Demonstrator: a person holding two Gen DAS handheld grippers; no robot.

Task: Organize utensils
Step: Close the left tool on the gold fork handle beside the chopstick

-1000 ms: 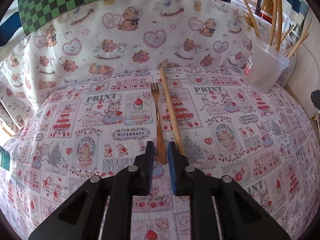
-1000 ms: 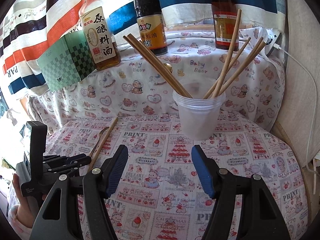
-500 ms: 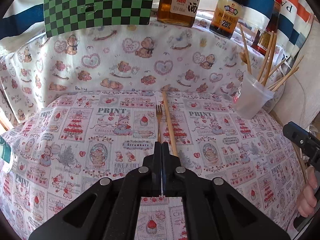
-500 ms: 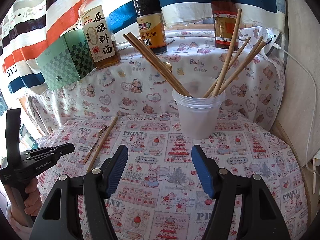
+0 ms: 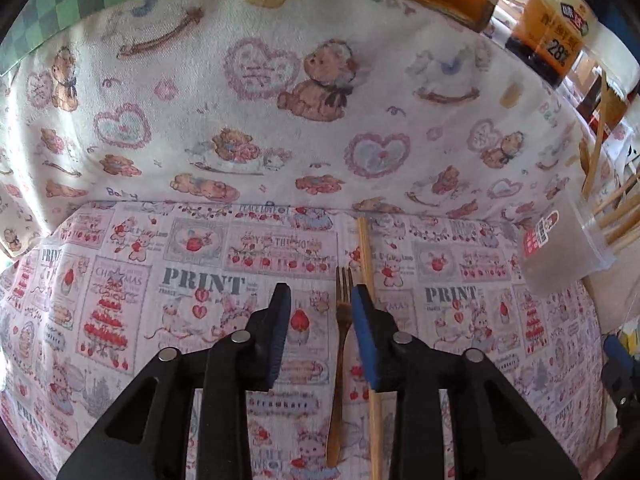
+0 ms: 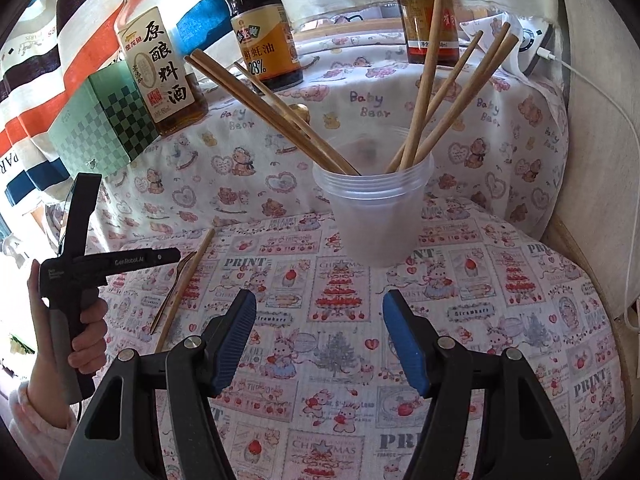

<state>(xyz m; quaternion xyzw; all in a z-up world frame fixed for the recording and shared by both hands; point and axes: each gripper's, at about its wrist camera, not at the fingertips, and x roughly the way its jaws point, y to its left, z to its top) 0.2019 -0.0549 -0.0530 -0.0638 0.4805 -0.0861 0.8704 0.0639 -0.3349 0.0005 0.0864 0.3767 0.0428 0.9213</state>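
A slim brown wooden fork [image 5: 339, 364] lies flat on the desk near its left edge, tines pointing toward the back edge, and a single long pale wooden chopstick [image 5: 370, 344] lies just beside it on its right, nearly parallel, its far tip reaching the fold where the cloth turns upward at the back; both show again in the right wrist view, the fork [image 6: 173, 288] and the chopstick [image 6: 188, 284] slanting side by side; the left gripper [image 5: 320, 332] hangs over them with its black arms and blue pads parted and its jaws opening, the fork's neck showing in the gap between the pads and untouched by them, the chopstick passing under the right-hand pad; in the right wrist view a hand [image 6: 86, 332] in a fluffy pale pink sleeve [image 6: 38, 428] grasps that gripper's black handle at the desk's left edge; toward the back right of the desk stands a translucent plastic cup [image 6: 374, 216] holding a spray of wooden chopsticks [image 6: 424, 80] that lean out to both sides; the right gripper [image 6: 320, 340] hovers in front of the cup, its blue pads spread wide with nothing between them but cloth; the desk is covered with a white-and-pink printed tablecloth [image 6: 320, 400] of strawberries, bunnies and the word PRINT; behind it rises a ledge draped in pale teddy-bear fabric [image 5: 280, 100], bearing a green checkered box [image 6: 100, 128], a clear bottle of amber cooking wine [image 6: 160, 64], a dark sauce bottle with an orange label [image 6: 264, 36] and a red-labelled bottle [image 6: 428, 20].
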